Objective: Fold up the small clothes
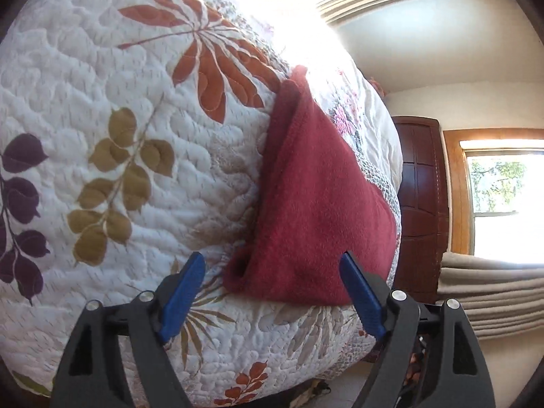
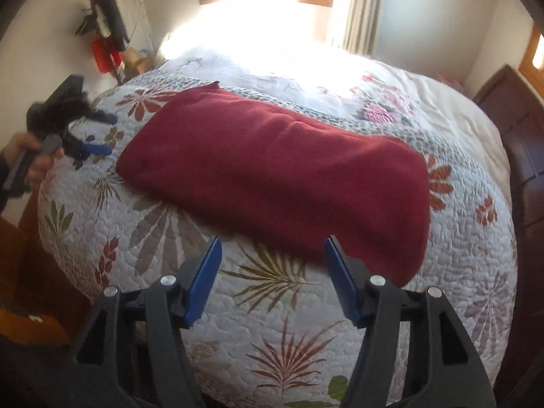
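Lengthwise, the folded red cloth [image 2: 272,176] lies flat on the floral quilt [image 2: 282,323], its long axis running from the far left to the near right in the right wrist view. Glare washes out the bed's far end. Both the right gripper [image 2: 272,258] and the left gripper [image 1: 272,272] stand spread and empty, the left just beside the cloth's left end, held by a hand [image 2: 25,159].
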{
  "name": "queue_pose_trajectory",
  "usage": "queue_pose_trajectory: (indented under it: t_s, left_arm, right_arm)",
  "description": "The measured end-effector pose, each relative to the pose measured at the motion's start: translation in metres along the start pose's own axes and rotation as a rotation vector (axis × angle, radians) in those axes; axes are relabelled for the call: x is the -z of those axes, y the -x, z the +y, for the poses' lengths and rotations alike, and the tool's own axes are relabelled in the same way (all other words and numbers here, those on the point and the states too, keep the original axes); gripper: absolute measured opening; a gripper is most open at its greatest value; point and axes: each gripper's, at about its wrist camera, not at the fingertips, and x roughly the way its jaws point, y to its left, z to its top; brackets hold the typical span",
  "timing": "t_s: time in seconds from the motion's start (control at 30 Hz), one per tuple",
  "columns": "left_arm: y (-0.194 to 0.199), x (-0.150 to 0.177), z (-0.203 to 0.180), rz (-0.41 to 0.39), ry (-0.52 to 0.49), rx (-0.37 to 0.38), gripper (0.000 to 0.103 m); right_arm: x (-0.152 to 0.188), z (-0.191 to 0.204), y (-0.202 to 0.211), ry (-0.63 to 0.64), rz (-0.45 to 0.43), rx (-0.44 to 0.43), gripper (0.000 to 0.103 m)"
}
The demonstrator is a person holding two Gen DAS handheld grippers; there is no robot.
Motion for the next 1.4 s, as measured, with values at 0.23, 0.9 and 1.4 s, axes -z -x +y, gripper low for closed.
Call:
queue_pose_trajectory:
  t_s: [0.23,0.9,1.4]
  left_arm:
    - [-0.025,-0.048,0.009,0.12,0.06,0.077,0.086]
    - [-0.026,-0.092,0.028,0.177,0.082,0.237,0.087]
    - [-0.08,-0.123,-0.023,0.302,0.077,0.265,0.088]
  right_arm:
    - [-0.027,0.151,-0.047,0.422,0.017,0.123,0.073]
    - [-0.073,0.255,-0.198,0.89,0.044,0.49,0.046]
    - [-0.155,0.197,-0.131,0.576,-0.053,0.346,0.017]
